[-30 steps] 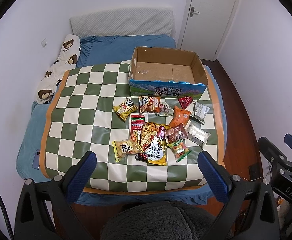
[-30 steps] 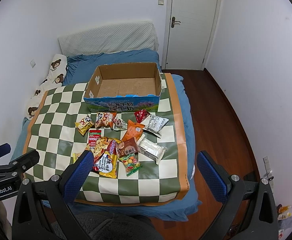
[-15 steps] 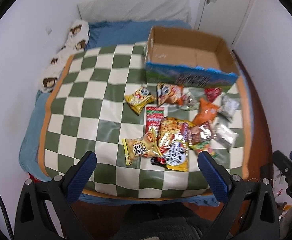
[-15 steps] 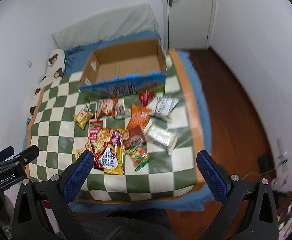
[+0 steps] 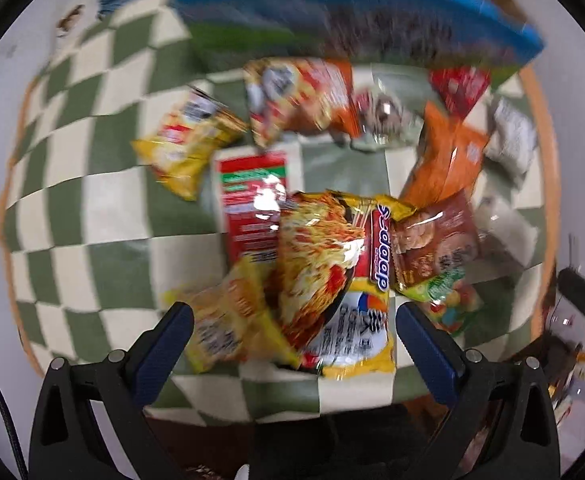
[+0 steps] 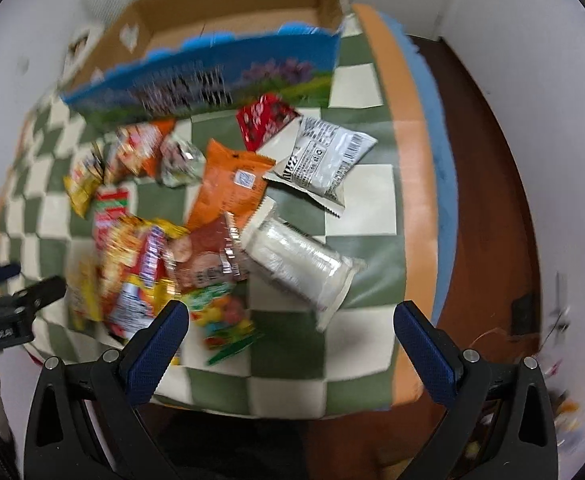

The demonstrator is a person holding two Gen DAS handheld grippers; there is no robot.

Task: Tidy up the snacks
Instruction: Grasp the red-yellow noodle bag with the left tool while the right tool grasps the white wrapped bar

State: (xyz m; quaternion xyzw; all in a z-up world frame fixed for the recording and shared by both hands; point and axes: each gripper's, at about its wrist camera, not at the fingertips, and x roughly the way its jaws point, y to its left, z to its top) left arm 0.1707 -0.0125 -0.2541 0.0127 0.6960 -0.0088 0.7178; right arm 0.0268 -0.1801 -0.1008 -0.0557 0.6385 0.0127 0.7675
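Left wrist view: left gripper (image 5: 292,332) spread wide and empty above the noodle packet (image 5: 332,276), atop the snack pile. Right gripper (image 6: 290,332), equally wide and empty, frames the clear-wrapped packet (image 6: 298,260); the open cardboard box (image 6: 228,32) waits behind, likely their destination.

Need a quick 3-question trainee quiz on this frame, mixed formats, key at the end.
1. True or false: the cardboard box already holds snack packets.
2. Multiple choice: in the right wrist view, the packet closest ahead of the right tongs is A) the red packet beside the box, B) the clear-wrapped white packet, C) the small yellow packet at the far left.
3. Fill in: both the left tongs and the right tongs are ____ and hold nothing.

Key: 1 false, the visible part of its floor is bare; 2 B; 3 open.
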